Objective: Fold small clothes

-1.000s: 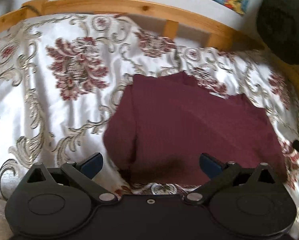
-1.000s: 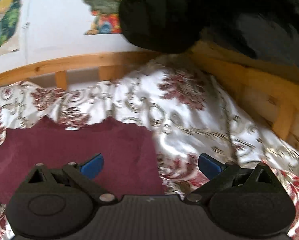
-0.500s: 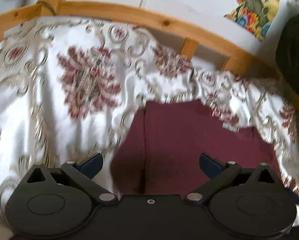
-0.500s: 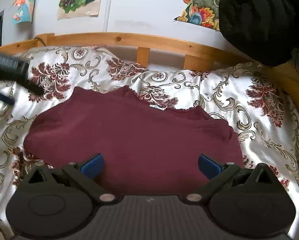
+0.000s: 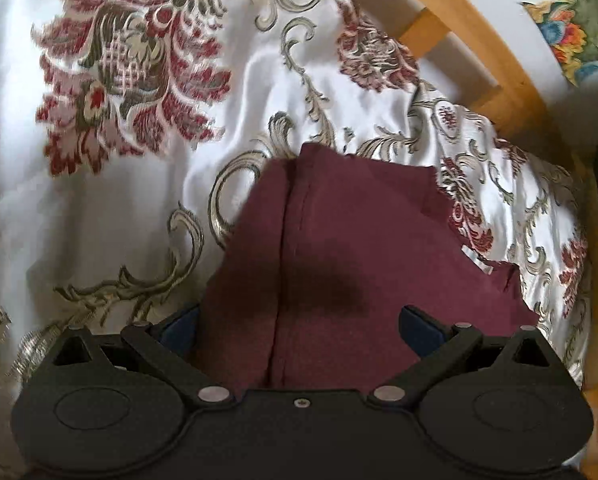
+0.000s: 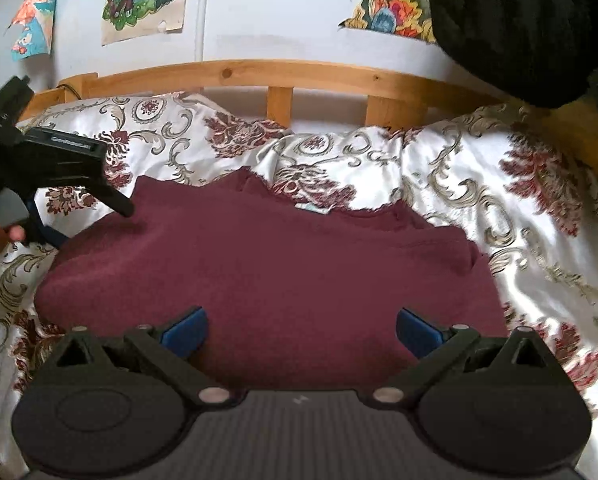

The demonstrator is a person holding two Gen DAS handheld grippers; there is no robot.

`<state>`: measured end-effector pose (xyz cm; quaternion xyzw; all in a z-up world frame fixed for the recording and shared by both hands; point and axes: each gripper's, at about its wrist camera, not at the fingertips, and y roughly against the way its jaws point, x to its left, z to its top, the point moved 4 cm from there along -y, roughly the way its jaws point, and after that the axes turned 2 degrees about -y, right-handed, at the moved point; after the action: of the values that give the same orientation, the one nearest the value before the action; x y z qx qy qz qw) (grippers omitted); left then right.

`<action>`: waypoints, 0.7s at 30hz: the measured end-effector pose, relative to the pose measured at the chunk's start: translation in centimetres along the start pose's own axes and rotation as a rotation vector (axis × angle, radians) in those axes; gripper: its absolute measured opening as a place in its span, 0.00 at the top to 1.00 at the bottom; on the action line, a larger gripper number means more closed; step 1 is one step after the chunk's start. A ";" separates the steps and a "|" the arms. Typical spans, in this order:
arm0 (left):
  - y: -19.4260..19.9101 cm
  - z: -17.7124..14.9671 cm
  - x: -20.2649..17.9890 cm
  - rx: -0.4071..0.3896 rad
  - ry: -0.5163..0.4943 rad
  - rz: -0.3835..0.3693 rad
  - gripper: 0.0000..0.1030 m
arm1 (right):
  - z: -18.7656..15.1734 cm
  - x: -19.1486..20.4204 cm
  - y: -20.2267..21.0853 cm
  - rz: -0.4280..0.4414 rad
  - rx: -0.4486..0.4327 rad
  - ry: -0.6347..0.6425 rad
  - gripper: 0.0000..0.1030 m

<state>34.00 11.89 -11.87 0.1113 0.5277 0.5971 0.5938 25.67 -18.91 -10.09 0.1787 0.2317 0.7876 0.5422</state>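
Observation:
A maroon garment (image 6: 267, 264) lies flat on the floral bedspread (image 6: 479, 184), its neckline toward the headboard. In the left wrist view the garment (image 5: 359, 248) shows a folded left sleeve edge with a seam. My left gripper (image 5: 299, 328) is open, low over the garment's left part, with the cloth between its blue pads (image 5: 421, 330). It also shows in the right wrist view (image 6: 51, 176) at the garment's left edge. My right gripper (image 6: 299, 330) is open and empty over the garment's near edge.
A wooden headboard rail (image 6: 279, 76) runs behind the bed, also seen in the left wrist view (image 5: 471, 68). A black bulky object (image 6: 531, 28) hangs at the upper right. Posters (image 6: 147, 0) are on the wall. Bedspread surrounds the garment on all sides.
My left gripper has moved forward and down onto the garment's left side. My right gripper has swung left from the bed's right side and now faces the whole garment.

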 end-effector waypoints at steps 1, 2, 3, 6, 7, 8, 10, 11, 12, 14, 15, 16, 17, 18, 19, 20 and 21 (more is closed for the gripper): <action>0.0 0.0 -0.2 -0.005 -0.017 0.009 0.01 | -0.1 0.2 -0.2 0.007 0.008 0.000 0.00; 0.1 -0.1 -0.5 -0.008 -0.040 0.011 0.01 | -0.3 0.4 -0.5 0.007 0.021 0.010 0.00; 0.1 -0.2 -0.6 -0.007 -0.051 0.010 0.01 | -0.4 0.6 -0.8 -0.003 0.035 0.025 0.00; 0.1 -0.2 -0.4 -0.003 -0.031 0.002 0.01 | -1.4 1.2 -2.0 -0.030 0.105 0.075 0.00; 0.1 -0.2 -0.3 -0.004 -0.021 -0.002 0.01 | -1.7 1.2 -2.3 -0.028 0.119 0.068 0.00; 0.3 -0.1 -0.2 -0.003 -0.010 -0.004 0.01 | -1.9 1.1 -2.3 -0.024 0.124 0.053 0.00; 0.5 -0.1 0.4 0.003 0.013 -0.006 0.01 | -1.9 0.8 -2.3 -0.011 0.138 0.013 0.00; 0.5 -0.2 0.6 0.005 0.022 -0.007 0.01 | -2.0 0.7 -2.3 -0.006 0.144 -0.001 0.00; 0.7 -0.3 0.8 0.007 0.028 -0.009 0.01 | -2.0 0.5 -2.3 -0.001 0.150 -0.014 0.00; 0.7 -0.3 0.7 0.009 0.021 -0.008 0.01 | -2.1 0.4 -2.3 0.002 0.152 -0.025 0.00; 0.7 -0.4 0.6 0.010 0.014 -0.006 0.01 | -2.1 0.4 -2.2 0.001 0.151 -0.025 0.00; 0.7 -0.4 0.4 0.011 0.007 -0.006 0.01 | -2.2 0.5 -2.2 -0.001 0.149 -0.022 0.00; 0.6 -0.5 0.3 0.014 0.000 -0.007 0.01 | -2.2 0.5 -2.2 -0.002 0.148 -0.021 0.00; 0.6 -0.6 0.2 0.018 -0.008 -0.006 0.01 | -2.2 0.5 -2.1 -0.003 0.146 -0.020 0.00; 0.4 -0.6 0.1 0.023 -0.015 -0.004 0.01 | -2.2 0.4 -2.1 -0.003 0.144 -0.021 0.00; 0.4 -0.7 0.0 0.028 -0.021 -0.002 0.01 | -2.3 0.5 -2.0 -0.002 0.143 -0.022 0.00; 0.3 -0.8 0.0 0.035 -0.028 0.004 0.01 | -2.2 0.4 -2.0 -0.001 0.142 -0.023 0.00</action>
<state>33.27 11.58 -12.01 0.1310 0.5295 0.5872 0.5981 25.90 -18.26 -13.04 0.2257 0.2810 0.7667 0.5313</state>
